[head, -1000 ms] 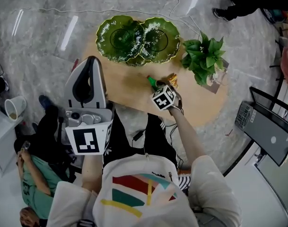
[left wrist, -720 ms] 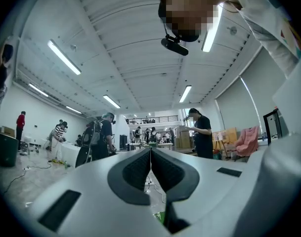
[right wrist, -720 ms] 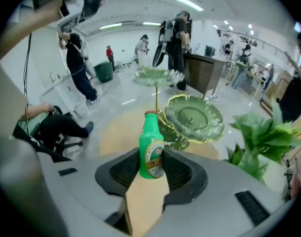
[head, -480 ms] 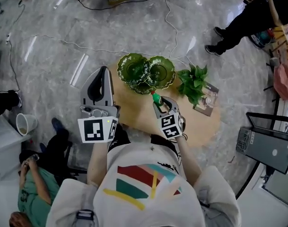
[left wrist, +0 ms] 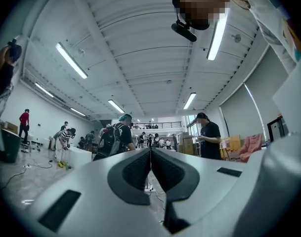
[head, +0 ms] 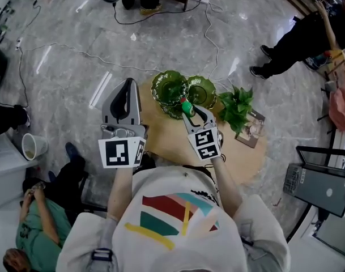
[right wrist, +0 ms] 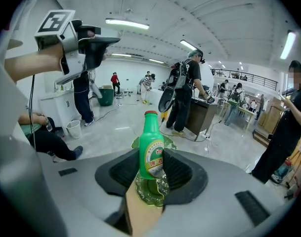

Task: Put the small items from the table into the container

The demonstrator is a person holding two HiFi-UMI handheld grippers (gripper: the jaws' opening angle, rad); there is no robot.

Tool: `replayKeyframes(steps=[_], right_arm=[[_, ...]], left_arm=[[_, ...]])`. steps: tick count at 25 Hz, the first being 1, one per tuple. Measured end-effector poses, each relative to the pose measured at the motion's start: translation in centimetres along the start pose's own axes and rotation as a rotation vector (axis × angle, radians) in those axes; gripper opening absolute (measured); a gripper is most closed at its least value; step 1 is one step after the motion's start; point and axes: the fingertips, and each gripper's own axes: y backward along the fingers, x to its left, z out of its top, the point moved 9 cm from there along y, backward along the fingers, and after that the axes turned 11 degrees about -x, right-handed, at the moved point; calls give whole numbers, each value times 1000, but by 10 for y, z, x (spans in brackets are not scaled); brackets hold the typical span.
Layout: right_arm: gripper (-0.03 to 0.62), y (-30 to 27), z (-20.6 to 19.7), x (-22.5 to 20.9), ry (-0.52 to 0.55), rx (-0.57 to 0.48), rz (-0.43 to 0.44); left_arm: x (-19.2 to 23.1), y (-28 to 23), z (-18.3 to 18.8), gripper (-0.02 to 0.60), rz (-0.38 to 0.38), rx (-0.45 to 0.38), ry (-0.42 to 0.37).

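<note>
1. Green small bottle [right wrist: 152, 152] with a red cap on top, upright, pinched at its label between the pads of the right gripper [right wrist: 151, 176]. It hangs above the wooden table [head: 173, 136], about at the near rim of the green leaf-shaped dish [head: 162, 83].
2. Left gripper [head: 127, 85]: jaws pressed together with nothing in them, held up to the left of the table, apart from the work.
3. Step in hand, as I judge it: carry the bottle over the dish's hollow and set it down. Best to lower until the base is nearly on the dish before easing the pads apart. A tall, narrow bottle released from height would likely tip or knock the dish.
4. Edges: the rim is wavy and raised, and a second dish [head: 203, 93] overlaps it on the right — clear the rim first, then descend.
5. Room: the potted plant [head: 238, 105] stands close on the right. Bare table lies on the near side — withdraw that way.
</note>
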Motion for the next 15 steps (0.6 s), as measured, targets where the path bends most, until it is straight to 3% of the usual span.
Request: replayKeyframes(steps=[6, 15], right_arm=[[156, -44, 12, -3, 22, 10, 39], [157, -123, 10, -13, -27, 135, 85]], left_arm=[[14, 19, 5, 9, 41, 11, -8], [36, 47, 15, 9, 123, 43, -35]])
